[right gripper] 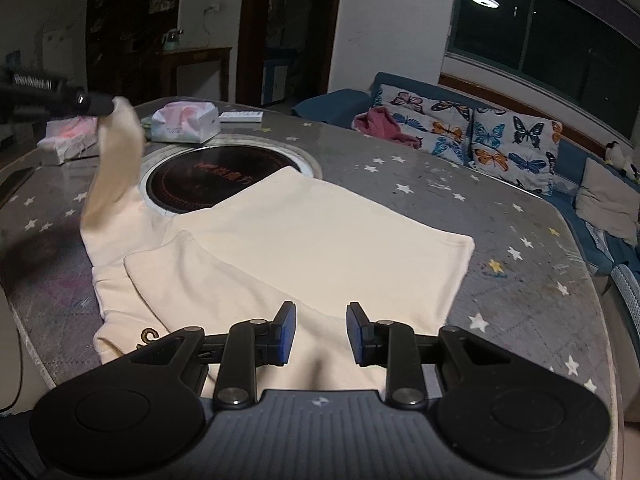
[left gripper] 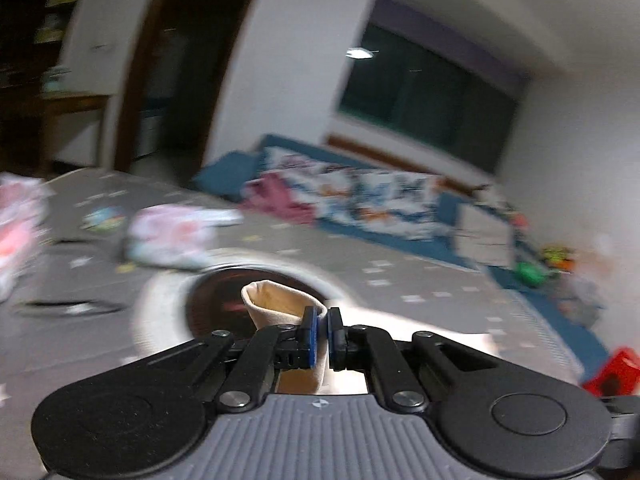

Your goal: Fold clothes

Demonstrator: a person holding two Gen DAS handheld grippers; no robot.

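A cream sweatshirt [right gripper: 304, 240] lies spread on the grey star-patterned table [right gripper: 500, 216], partly over a round black hob [right gripper: 208, 180]. My left gripper [left gripper: 323, 336] is shut on the end of one cream sleeve [left gripper: 276, 304]. In the right wrist view that left gripper [right gripper: 98, 103] holds the sleeve [right gripper: 116, 160] lifted off the table at the far left. My right gripper [right gripper: 322, 332] hovers open over the near part of the sweatshirt, with nothing pinched between its blue pads. The left wrist view is blurred.
Two tissue packs [right gripper: 186, 122] [right gripper: 68, 140] and a flat white box [right gripper: 242, 117] sit at the table's far side. A blue sofa with butterfly cushions [right gripper: 508, 136] and a pink garment [right gripper: 384, 122] runs along the right, under a dark window [right gripper: 560, 40].
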